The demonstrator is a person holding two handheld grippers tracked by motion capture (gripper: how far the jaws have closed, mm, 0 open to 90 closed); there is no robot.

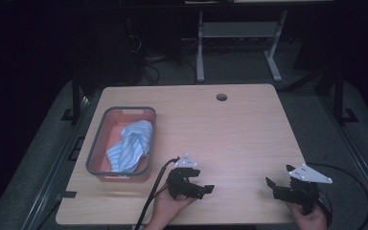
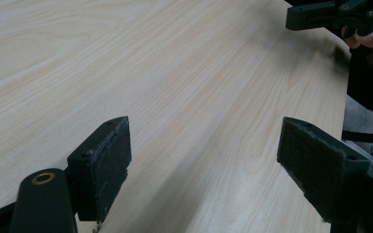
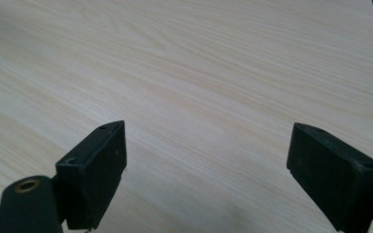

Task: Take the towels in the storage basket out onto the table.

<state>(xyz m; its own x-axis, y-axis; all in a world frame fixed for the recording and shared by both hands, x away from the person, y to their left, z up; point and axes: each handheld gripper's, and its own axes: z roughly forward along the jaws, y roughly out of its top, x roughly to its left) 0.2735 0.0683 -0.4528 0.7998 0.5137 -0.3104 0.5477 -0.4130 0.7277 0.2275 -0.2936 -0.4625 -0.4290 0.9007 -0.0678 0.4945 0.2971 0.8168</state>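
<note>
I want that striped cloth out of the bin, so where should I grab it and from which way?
Grip the raised twisted ridge across the middle of the striped cloth, coming straight down from above: the bin walls block any sideways approach, and the bunched fold probably gives open jaws something to pinch.

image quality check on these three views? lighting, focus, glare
High view: dim, room beyond the table nearly black, the striped cloth in the basket soft but legible. Left gripper view: close fingers slightly soft, far tabletop brighter. Right gripper view: even light, mild sheen on the wood, faint shadow at bottom.
</note>
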